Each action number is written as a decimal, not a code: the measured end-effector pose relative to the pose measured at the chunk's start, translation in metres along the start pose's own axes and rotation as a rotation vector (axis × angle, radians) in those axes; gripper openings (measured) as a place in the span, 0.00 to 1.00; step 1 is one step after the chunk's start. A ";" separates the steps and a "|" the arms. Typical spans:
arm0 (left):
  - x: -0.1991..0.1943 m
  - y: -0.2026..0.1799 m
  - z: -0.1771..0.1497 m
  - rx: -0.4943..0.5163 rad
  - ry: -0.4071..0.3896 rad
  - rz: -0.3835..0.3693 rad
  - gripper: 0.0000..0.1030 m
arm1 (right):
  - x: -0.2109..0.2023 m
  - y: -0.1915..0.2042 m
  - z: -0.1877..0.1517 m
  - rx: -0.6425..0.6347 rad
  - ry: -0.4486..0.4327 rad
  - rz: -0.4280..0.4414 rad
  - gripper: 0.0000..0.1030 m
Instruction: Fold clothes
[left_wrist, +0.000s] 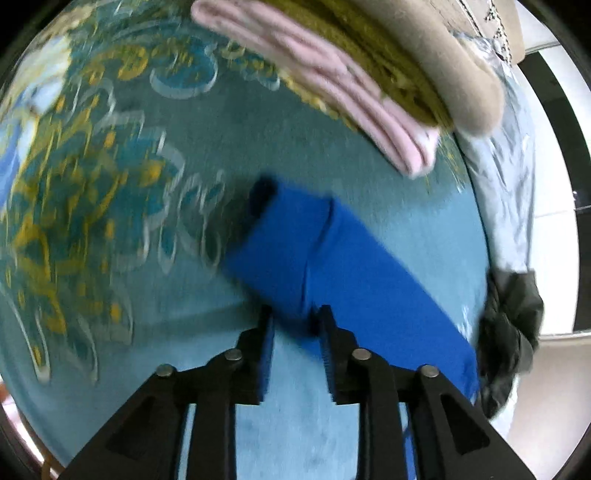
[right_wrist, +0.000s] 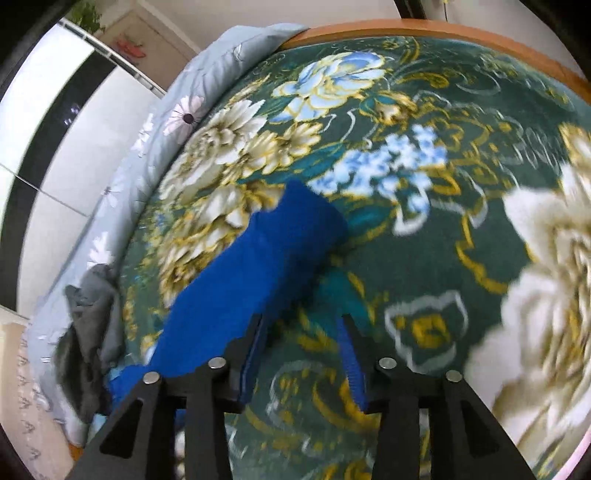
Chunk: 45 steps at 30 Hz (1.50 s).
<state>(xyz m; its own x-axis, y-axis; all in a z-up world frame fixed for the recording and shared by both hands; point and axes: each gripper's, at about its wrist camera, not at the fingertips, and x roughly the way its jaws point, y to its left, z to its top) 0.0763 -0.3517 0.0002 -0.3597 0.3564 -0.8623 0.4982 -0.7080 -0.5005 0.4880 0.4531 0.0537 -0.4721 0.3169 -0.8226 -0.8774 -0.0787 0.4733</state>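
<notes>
Garment (left_wrist: 332, 258), a blue one already folded into a long narrow strip, lies flat on the bed's floral blanket (left_wrist: 110, 184), and I'd judge I am at the point of letting go after a fold and getting ready to double it over or carry it to the stack. In my left view the strip runs from its far end up near the middle down to the lower right, toward a dark grey heap (left_wrist: 509, 332) at the bed's edge; my left fingers (left_wrist: 295, 321) stand partly apart with the strip's near edge between the tips, and I cannot tell for sure that the pads press on it, so I take it as loose. The folded stack (left_wrist: 351, 74), pink, olive and beige, sits beyond it, apart. In my right view the garment (right_wrist: 258, 266) slants from lower left up to a blunt end at the middle, and my right fingers (right_wrist: 303, 321) are well open over bare blanket just beside its edge, holding nothing. To do this well I should take both corners of one short end, lift evenly, and lay it along the long axis so the edges meet squarely, without dragging the blanket's pile.
</notes>
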 end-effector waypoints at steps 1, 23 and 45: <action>-0.001 0.004 -0.009 0.004 0.019 -0.013 0.28 | -0.005 -0.003 -0.006 0.005 0.003 0.004 0.47; -0.034 -0.070 -0.130 0.626 0.187 -0.070 0.35 | -0.068 0.062 -0.199 -0.277 0.237 0.172 0.50; -0.024 -0.065 -0.171 0.655 0.284 0.067 0.35 | -0.031 0.060 -0.295 -0.312 0.379 0.189 0.49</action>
<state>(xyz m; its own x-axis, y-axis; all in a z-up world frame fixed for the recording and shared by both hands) 0.1872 -0.2102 0.0400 -0.0818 0.3811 -0.9209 -0.0962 -0.9227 -0.3733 0.4253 0.1599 0.0147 -0.5719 -0.0896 -0.8154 -0.7301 -0.3977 0.5557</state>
